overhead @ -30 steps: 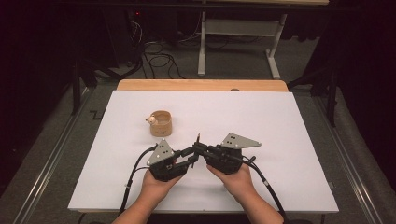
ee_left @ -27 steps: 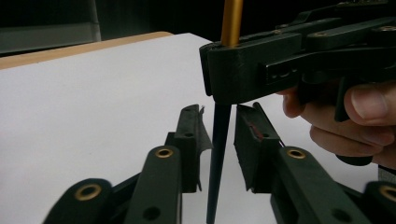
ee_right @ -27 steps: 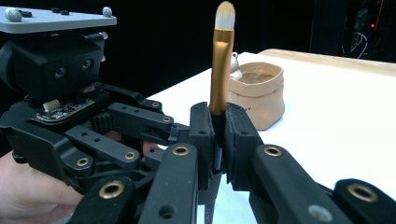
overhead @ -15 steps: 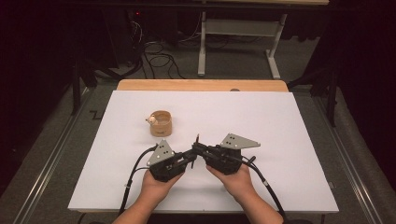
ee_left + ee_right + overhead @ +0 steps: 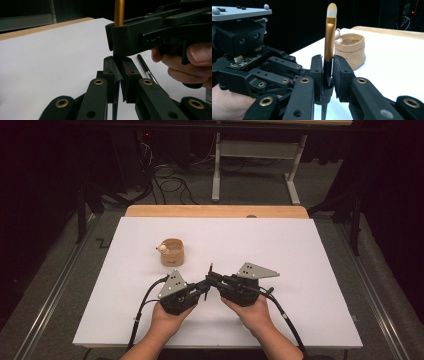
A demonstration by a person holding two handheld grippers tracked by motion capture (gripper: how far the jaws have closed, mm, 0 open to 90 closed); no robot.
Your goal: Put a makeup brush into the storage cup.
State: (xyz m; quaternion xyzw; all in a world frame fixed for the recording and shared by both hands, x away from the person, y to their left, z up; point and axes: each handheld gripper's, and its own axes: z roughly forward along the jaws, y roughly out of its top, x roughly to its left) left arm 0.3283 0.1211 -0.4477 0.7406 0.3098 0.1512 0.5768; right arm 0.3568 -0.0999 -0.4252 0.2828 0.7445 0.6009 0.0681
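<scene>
1. Left gripper [image 5: 118, 75]: I read its jaws as clamped together on the lower black handle of the makeup brush with the gold metal ferrule and white bristle tip [image 5: 329, 37]. The brush stands upright, bristles up.
2. Right gripper [image 5: 328, 72]: it meets the left one tip to tip, just above it on the same brush. Its jaws have just been easing apart. The handle stands between them against one pad, with a dark gap at the other, so I judge this grip released.
3. Step in hand, as I judge it: a handover of the brush from right to left, with the left now carrying it.
4. Just beyond the right gripper's tips, a second thin black brush with a silver ferrule [image 5: 146, 68] lies flat on the white table board [image 5: 300, 250].
5. Farther off, ahead and to the left of the left gripper, sits the tan soft pouch-shaped pot [image 5: 172, 252], upright, mouth open.
6. Next move calls for the right jaws to back clear without tipping the brush. The left must then keep it firm, probably for placing into the pot.
</scene>
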